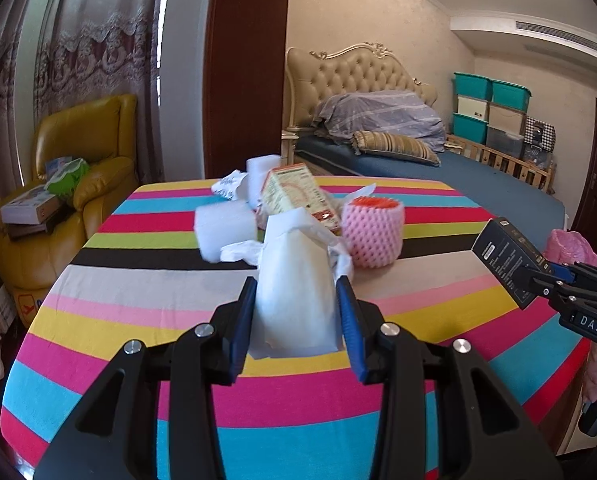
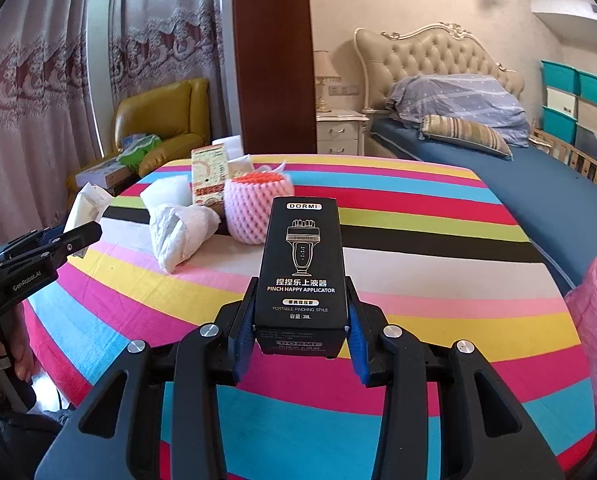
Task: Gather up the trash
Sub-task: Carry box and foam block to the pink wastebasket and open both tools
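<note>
Clearly the collecting is under way rather than finished: both tools are loaded, and a cluster of rubbish waits further back on the striped surface (image 1: 146,308). The left tool (image 1: 296,292) has its blue pads pressed against the sides of a white paper bag (image 1: 298,280), which stands between them and appears lifted clear of the cloth, though the bag's bottom edge is too close to the stripes to be sure. The right tool (image 2: 301,300) is clamped on a black applicator box (image 2: 303,264), held upright with its printed face toward the camera; in the left wrist view the same box shows at the right edge, raised above the surface. Left to gather, as far as can be seen, are a pink foam net sleeve (image 1: 373,232) with something orange inside it, a cream and orange carton (image 1: 294,194) lying tilted just behind it, two white foam pieces (image 1: 224,226) beside the carton, and a crumpled white wrapper (image 2: 180,232) near the sleeve. These sit close together, some touching. A pink plastic bag (image 2: 596,332) hangs at the right edge of the surface and is probably where the trash goes, though its mouth is not visible. On that reading, two items are in hand and not yet dropped, and roughly five pieces remain.
</note>
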Tool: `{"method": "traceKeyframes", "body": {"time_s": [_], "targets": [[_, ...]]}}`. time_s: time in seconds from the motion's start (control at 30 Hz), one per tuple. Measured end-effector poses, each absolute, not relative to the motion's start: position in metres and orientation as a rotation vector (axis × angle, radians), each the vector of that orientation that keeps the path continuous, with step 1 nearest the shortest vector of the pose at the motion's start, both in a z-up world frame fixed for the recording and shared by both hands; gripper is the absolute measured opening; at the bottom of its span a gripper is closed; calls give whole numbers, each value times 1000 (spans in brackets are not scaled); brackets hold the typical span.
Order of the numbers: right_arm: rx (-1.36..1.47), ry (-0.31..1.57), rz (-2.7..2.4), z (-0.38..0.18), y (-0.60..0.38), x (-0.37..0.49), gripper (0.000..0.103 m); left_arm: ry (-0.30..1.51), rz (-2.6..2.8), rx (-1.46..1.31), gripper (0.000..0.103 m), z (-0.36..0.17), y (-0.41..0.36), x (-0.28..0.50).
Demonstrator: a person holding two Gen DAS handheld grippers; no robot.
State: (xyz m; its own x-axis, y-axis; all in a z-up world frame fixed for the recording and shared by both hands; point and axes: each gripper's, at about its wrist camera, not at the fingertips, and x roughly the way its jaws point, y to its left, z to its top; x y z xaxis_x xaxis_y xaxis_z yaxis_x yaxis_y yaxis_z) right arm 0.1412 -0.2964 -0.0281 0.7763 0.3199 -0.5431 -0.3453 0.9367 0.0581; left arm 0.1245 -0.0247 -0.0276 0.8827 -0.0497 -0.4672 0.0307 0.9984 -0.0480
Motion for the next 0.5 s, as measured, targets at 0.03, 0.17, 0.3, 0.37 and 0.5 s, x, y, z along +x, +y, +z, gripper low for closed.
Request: {"method": "traceKeyframes", "body": {"time_s": [0.03, 0.17, 0.3, 0.37, 0.5], "targets": [[-40, 577, 357, -28, -299, 141, 38, 487, -47, -38, 39, -26, -27, 126], [-23, 568, 344, -26, -311, 139, 38, 478, -80, -23, 39, -22, -43, 131], [-12, 555, 330, -24, -321, 135, 38, 484, -126, -9, 39, -20, -61, 141], [-11, 546, 314, -23, -328, 132, 38, 485, -153, 9, 39, -19, -76, 146], [6, 536, 279, -20, -347, 128, 38, 474, -199, 35, 39, -17, -100, 157]]}}
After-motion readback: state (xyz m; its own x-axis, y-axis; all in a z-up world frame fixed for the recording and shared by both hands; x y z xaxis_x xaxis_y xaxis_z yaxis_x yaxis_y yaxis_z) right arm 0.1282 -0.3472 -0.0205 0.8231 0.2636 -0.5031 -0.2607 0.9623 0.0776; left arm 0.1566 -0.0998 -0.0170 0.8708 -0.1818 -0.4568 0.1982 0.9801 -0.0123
